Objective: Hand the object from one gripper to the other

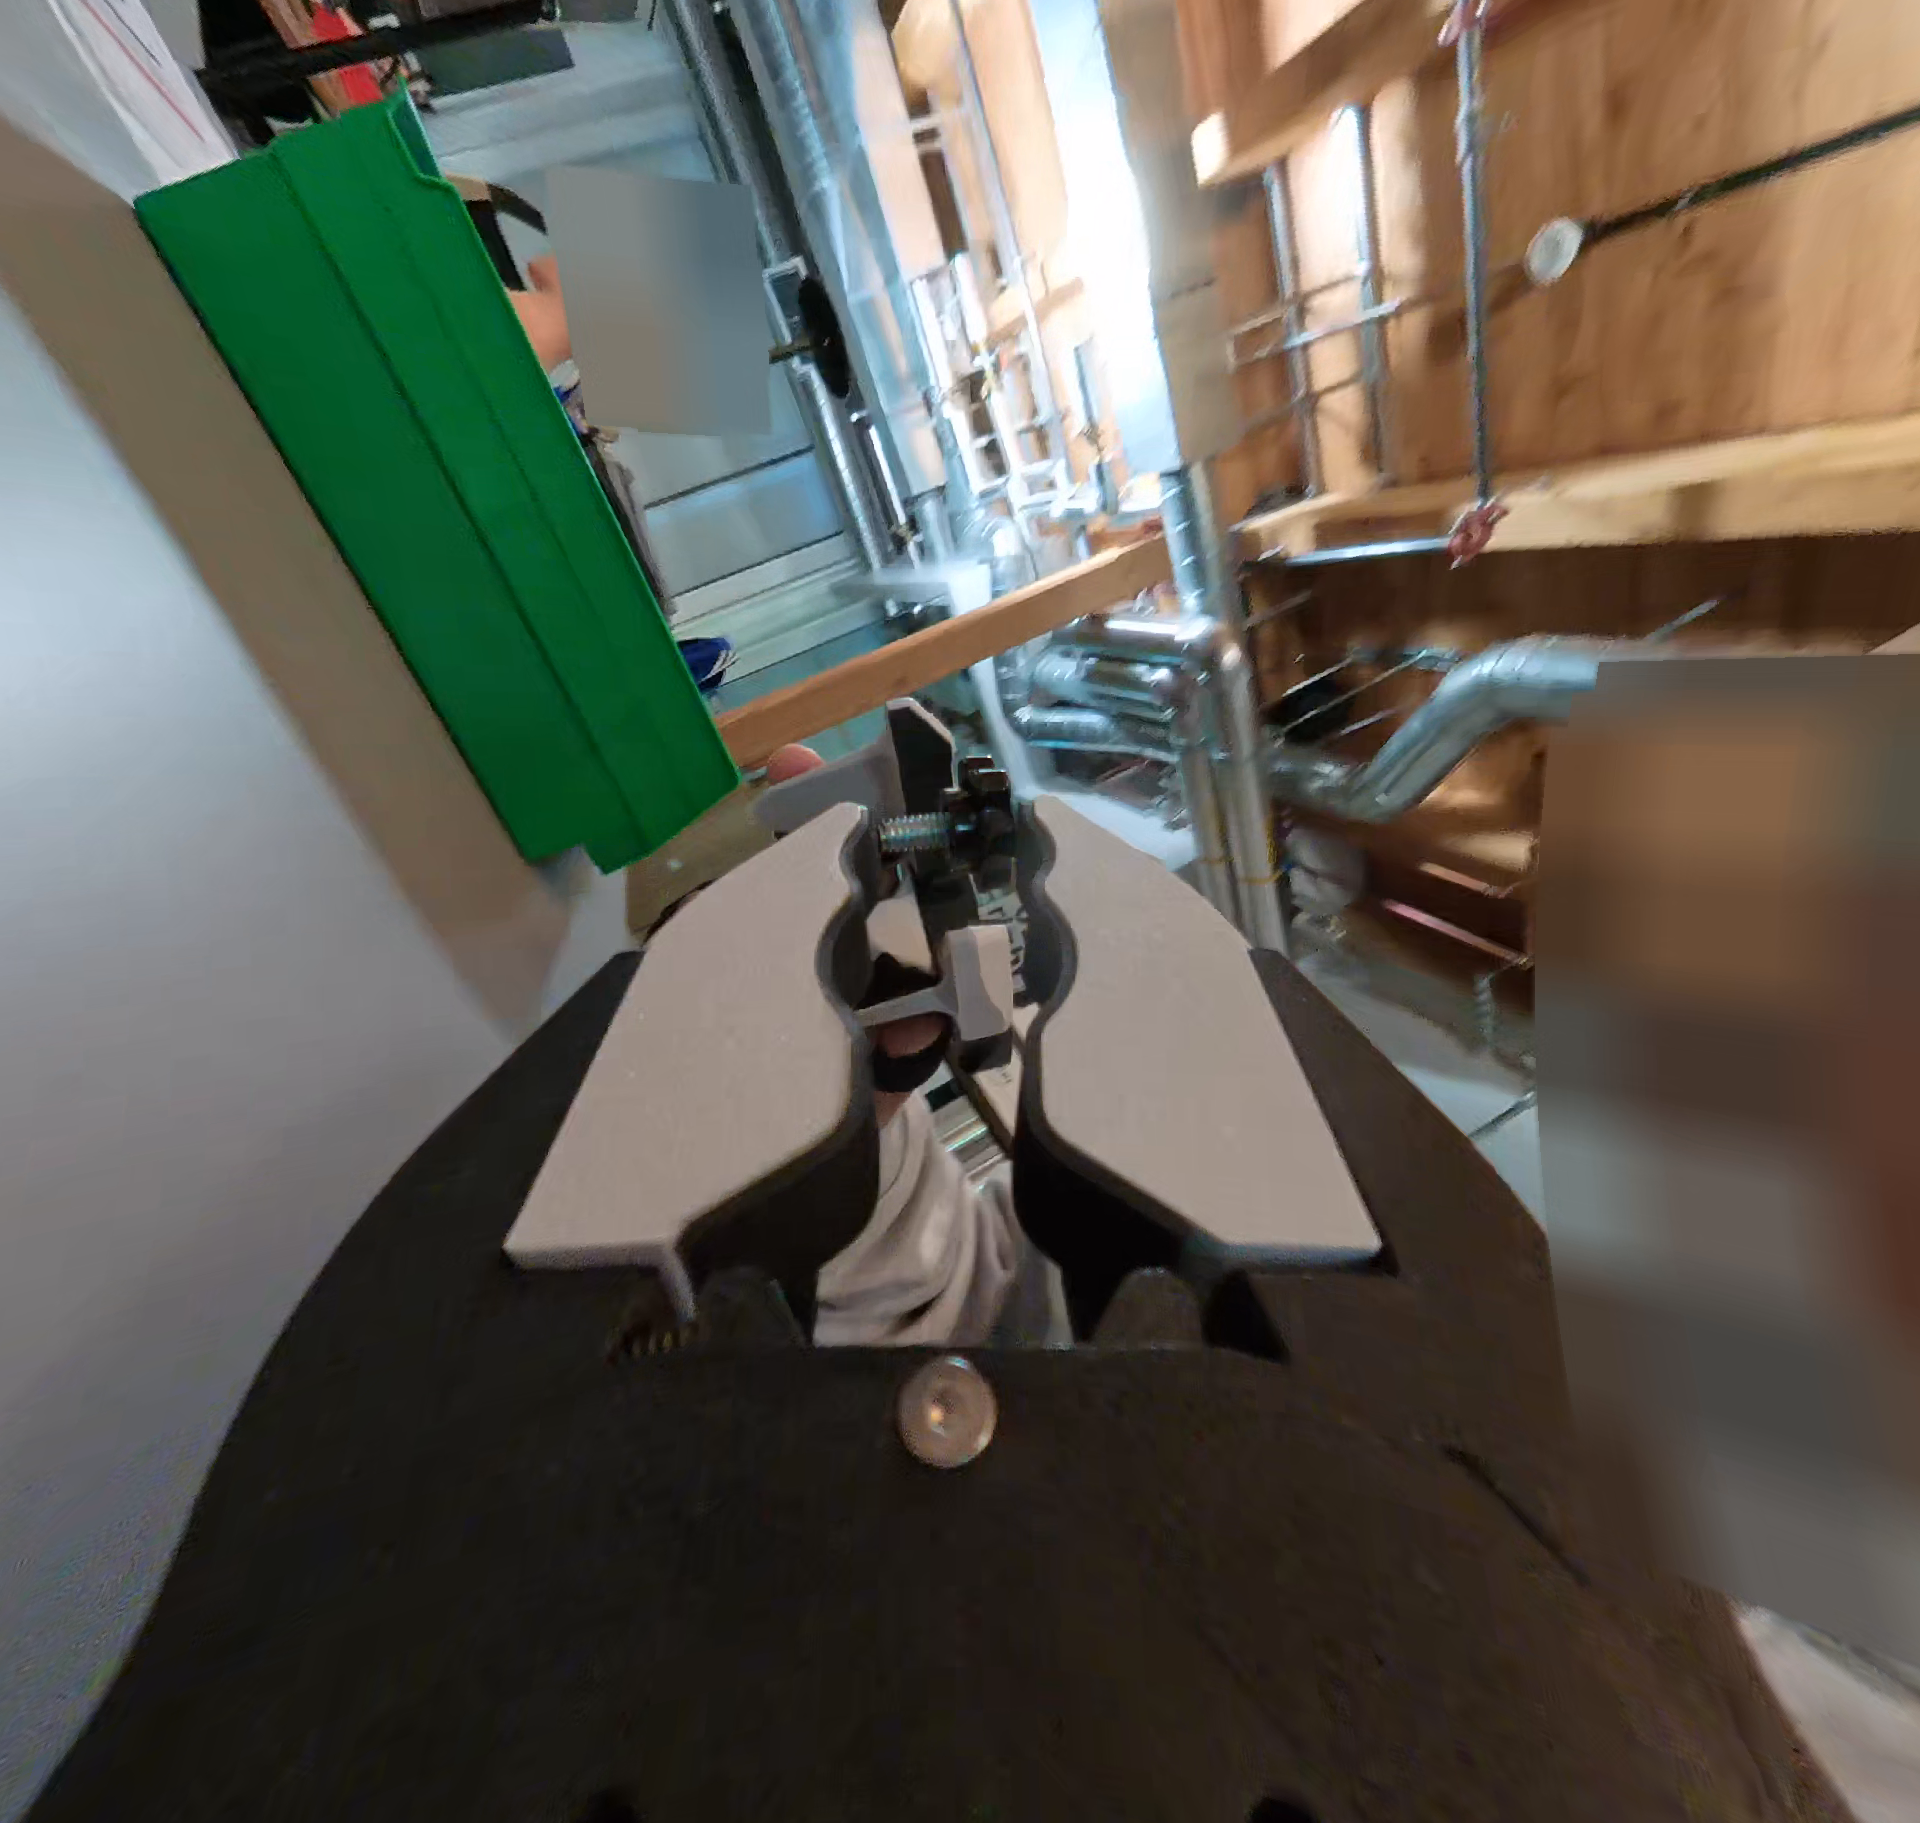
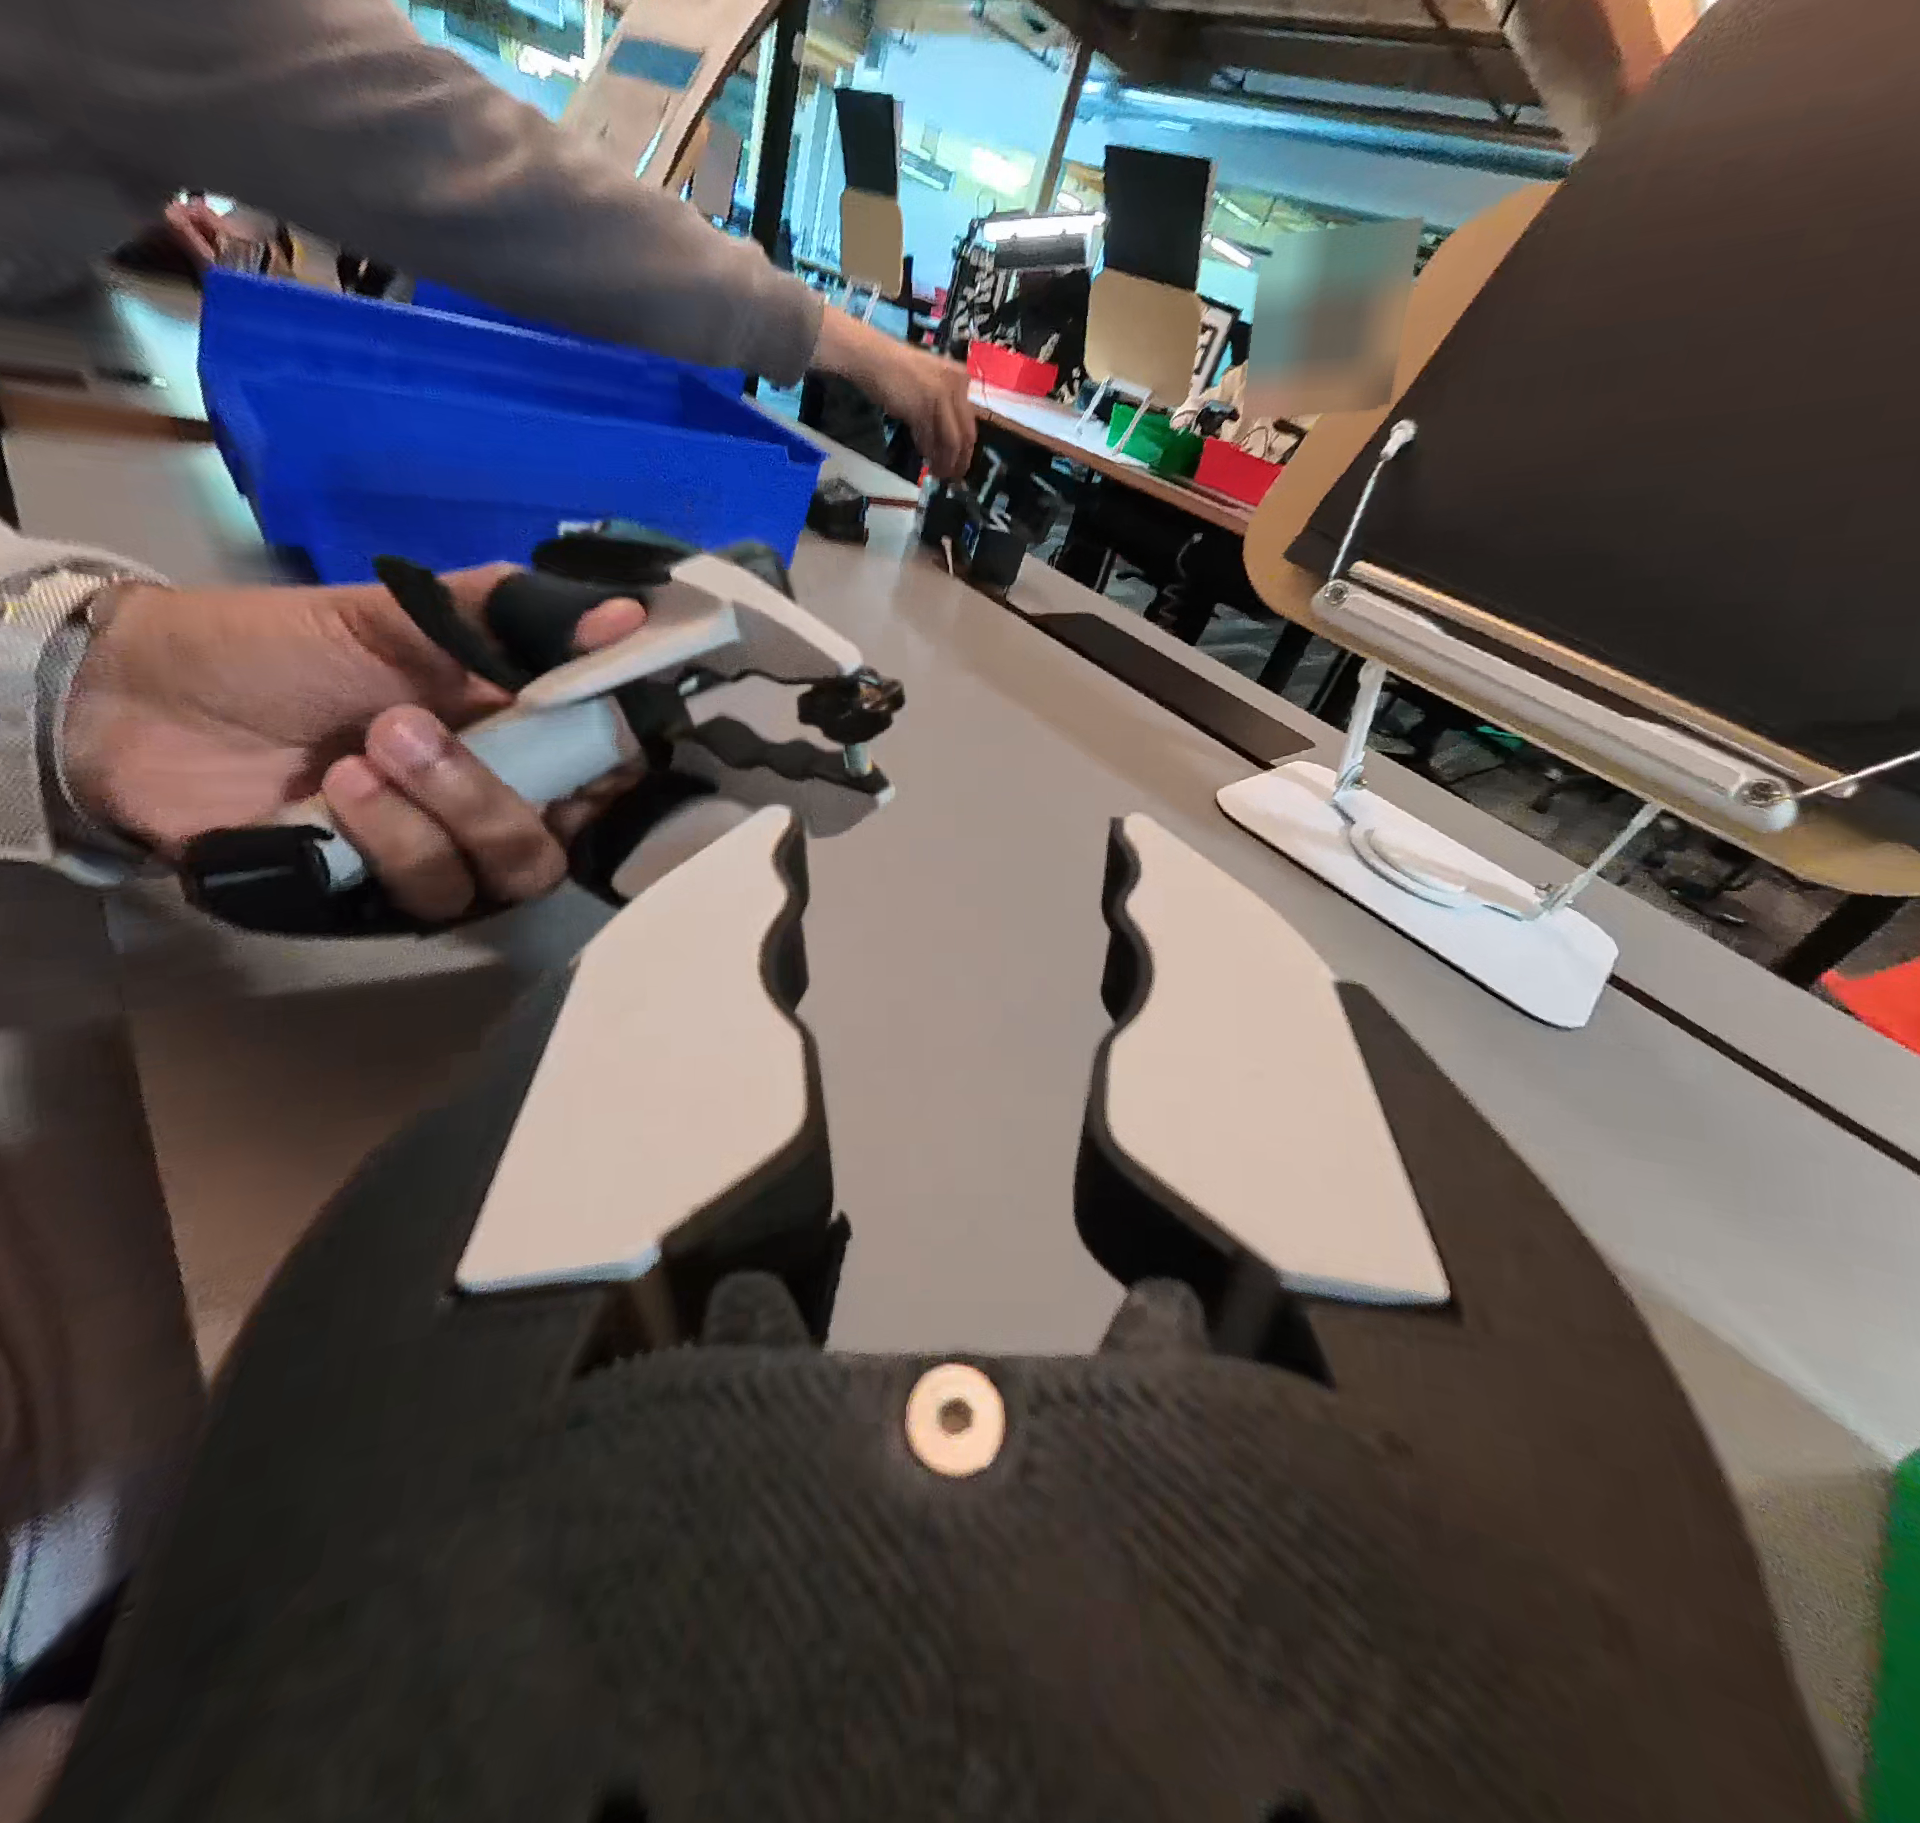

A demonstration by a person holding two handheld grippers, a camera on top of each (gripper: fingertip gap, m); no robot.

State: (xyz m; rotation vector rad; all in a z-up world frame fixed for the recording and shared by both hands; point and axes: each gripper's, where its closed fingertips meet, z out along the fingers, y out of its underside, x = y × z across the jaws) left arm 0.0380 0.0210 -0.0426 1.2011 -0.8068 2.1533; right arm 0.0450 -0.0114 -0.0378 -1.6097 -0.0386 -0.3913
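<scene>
The object is a black knob with a short threaded bolt (image 1: 971,823). My left gripper (image 1: 951,817) is shut on it at the fingertips, with the bolt pointing at the left finger. In the right wrist view, a hand holds the left gripper (image 2: 868,729) at the left, above the table, with the knob (image 2: 847,705) between its tips. My right gripper (image 2: 954,828) is open and empty, its jaws wide apart. It sits just below and right of the left gripper's tips, apart from the knob.
A grey table (image 2: 987,942) lies below both grippers. A blue bin (image 2: 499,464) stands at the back left, and a green bin (image 1: 436,485) shows in the left wrist view. A white stand with a dark board (image 2: 1423,869) is at the right. Another person's arm (image 2: 520,235) reaches across behind.
</scene>
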